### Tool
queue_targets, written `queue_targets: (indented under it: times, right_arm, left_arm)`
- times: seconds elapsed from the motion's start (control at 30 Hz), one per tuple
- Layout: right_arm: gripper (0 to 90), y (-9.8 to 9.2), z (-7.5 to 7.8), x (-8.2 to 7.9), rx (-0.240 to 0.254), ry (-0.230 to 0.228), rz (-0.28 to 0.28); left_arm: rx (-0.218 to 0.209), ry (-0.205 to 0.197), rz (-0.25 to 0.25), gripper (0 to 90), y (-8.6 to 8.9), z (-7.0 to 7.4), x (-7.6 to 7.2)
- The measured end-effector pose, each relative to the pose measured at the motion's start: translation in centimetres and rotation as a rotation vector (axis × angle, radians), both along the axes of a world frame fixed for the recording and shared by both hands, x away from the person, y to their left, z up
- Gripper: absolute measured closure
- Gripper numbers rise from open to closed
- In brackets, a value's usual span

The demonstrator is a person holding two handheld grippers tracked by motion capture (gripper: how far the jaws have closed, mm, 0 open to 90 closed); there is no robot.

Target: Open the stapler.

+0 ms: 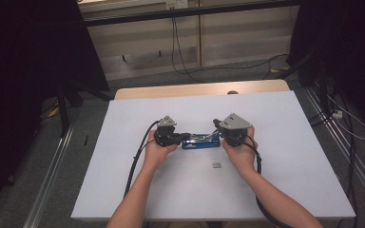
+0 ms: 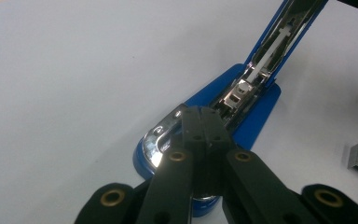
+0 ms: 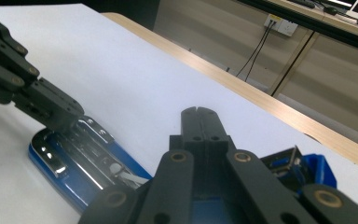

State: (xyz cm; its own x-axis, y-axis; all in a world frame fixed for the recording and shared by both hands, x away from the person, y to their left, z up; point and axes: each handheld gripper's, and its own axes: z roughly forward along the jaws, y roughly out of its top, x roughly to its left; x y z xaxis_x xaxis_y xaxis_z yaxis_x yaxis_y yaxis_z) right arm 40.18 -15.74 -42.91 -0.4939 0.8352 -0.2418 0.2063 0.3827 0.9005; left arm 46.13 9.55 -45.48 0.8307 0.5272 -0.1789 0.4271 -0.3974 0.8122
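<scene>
High view: a white-topped desk carries a blue stapler lying near its middle, between the person's two hands. The left gripper reaches in from the left to the stapler's left end; in the left gripper view its jaws stand pressed together, tips resting on the chrome front of the stapler's base — whether they pinch anything I cannot tell. The stapler is open, its metal staple channel running away up the frame. A small strip of staples lies on the desk just nearer the person. The right gripper meets the stapler's right end — its jaws also closed together, above the blue body.
</scene>
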Motion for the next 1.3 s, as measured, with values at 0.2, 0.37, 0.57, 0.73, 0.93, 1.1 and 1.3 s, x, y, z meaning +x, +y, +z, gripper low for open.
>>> queue_targets:
  times: [0.2,0.37,0.57,0.73,0.93,1.1,1.3]
  right_arm:
    - [90.0,-1.7,-0.9,0.3,0.016,0.038,-0.016]
    - [90.0,-2.7,-1.6,0.3,0.032,0.057,-0.021]
    - [90.0,-3.5,-3.0,0.2,0.045,0.104,-0.017]
    - [90.0,-4.2,-3.4,0.4,0.083,0.114,-0.008]
    - [90.0,-4.4,-3.2,0.6,0.106,0.138,0.008]
    - [90.0,-4.5,-3.1,0.7,0.114,0.154,0.027]
    - [89.2,-4.4,-3.0,0.6,0.127,0.169,0.058]
  left_arm:
    - [-0.001,0.000,0.002,90.0,0.0,0.0,0.0]
    - [0.009,-0.007,-0.003,90.0,-0.1,0.1,-0.1]
    - [0.010,-0.008,-0.003,90.0,-0.1,0.1,-0.1]
    - [0.008,-0.010,-0.002,90.0,-0.1,0.1,-0.1]
    - [0.004,-0.008,-0.001,90.0,0.0,0.1,-0.1]
    - [-0.003,-0.011,0.013,90.0,-0.1,0.2,-0.2]
    - [-0.038,-0.011,0.016,88.7,0.3,0.6,-0.3]
